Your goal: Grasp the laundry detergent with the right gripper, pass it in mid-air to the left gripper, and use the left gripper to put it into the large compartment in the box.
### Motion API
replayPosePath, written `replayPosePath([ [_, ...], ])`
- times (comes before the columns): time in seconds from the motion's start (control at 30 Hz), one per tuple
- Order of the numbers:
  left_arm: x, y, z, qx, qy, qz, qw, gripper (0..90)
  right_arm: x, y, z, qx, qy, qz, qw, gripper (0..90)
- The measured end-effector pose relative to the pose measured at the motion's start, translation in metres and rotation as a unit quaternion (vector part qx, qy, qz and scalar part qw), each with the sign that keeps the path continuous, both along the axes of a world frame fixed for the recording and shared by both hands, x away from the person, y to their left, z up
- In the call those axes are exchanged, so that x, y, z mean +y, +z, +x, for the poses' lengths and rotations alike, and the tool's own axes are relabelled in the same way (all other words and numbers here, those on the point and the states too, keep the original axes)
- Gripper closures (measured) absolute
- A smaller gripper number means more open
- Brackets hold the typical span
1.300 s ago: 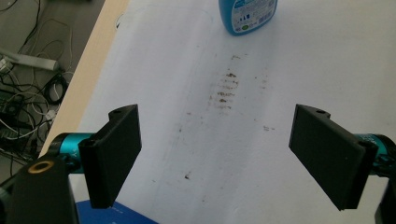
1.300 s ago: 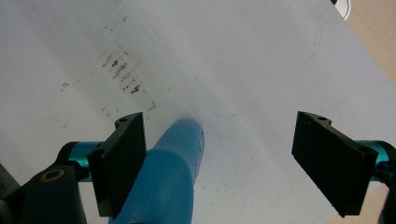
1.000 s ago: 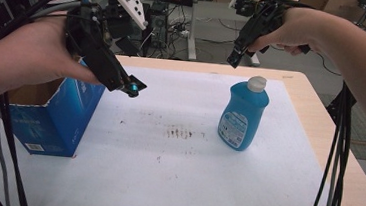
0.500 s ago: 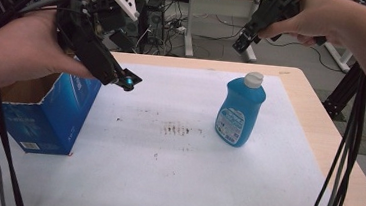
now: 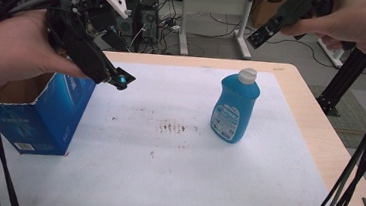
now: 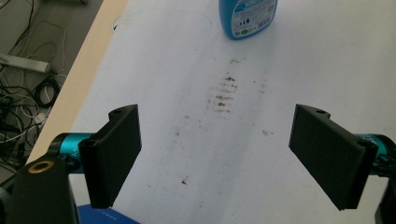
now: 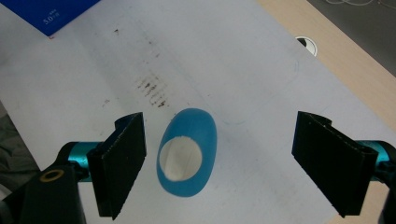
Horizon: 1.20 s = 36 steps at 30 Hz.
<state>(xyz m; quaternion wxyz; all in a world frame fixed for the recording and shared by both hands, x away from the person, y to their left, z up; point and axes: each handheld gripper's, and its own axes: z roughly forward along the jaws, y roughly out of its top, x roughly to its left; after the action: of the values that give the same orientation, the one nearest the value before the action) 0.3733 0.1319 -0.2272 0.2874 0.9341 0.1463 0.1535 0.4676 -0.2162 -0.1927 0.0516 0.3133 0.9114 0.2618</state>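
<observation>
Bottle [image 5: 235, 107] is left upright right of the brown smears [image 5: 172, 127]; right gripper [image 7: 219, 163] has been lifted high above its cap, jaws spread empty, so a descent seems likely, left gripper [image 6: 219, 154] also released near the box [image 5: 34, 115]

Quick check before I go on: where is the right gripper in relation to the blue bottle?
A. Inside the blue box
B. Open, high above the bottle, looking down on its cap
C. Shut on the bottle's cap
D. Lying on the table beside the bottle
B: the right gripper has its jaws spread wide, and the blue bottle stands far below it, white cap up.
</observation>
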Motion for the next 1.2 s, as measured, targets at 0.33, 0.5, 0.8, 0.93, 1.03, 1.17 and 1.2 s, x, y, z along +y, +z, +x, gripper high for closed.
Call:
replayPosePath([
  [0.33, 0.005, 0.001, 0.003, 0.019, -0.003, -0.026, 0.9995, 17.0, -0.028, -0.006, -0.036, -0.027, -0.008, 0.029, 0.9992, 16.9],
  [0.5, 0.009, 0.0, 0.006, 0.031, -0.005, -0.038, 0.9988, 17.0, -0.037, -0.011, -0.053, -0.039, -0.016, 0.04, 0.9983, 16.9],
  [0.8, 0.012, -0.002, 0.009, 0.037, 0.0, -0.044, 0.9983, 17.0, -0.047, -0.038, -0.078, -0.061, -0.027, 0.055, 0.9962, 17.0],
  [0.93, 0.012, -0.002, 0.009, 0.037, -0.002, -0.044, 0.9984, 17.0, -0.049, -0.048, -0.081, -0.061, -0.033, 0.062, 0.9957, 17.0],
  [1.03, 0.013, -0.002, 0.008, 0.036, 0.001, -0.046, 0.9983, 17.0, -0.047, -0.06, -0.082, -0.062, -0.04, 0.062, 0.9954, 17.0],
  [1.17, 0.014, -0.002, 0.008, 0.036, 0.004, -0.046, 0.9983, 17.0, -0.045, -0.071, -0.082, -0.059, -0.043, 0.057, 0.9957, 16.9],
  [1.2, 0.015, -0.003, 0.008, 0.035, 0.006, -0.047, 0.9983, 17.0, -0.045, -0.075, -0.082, -0.059, -0.045, 0.056, 0.9957, 16.9],
])
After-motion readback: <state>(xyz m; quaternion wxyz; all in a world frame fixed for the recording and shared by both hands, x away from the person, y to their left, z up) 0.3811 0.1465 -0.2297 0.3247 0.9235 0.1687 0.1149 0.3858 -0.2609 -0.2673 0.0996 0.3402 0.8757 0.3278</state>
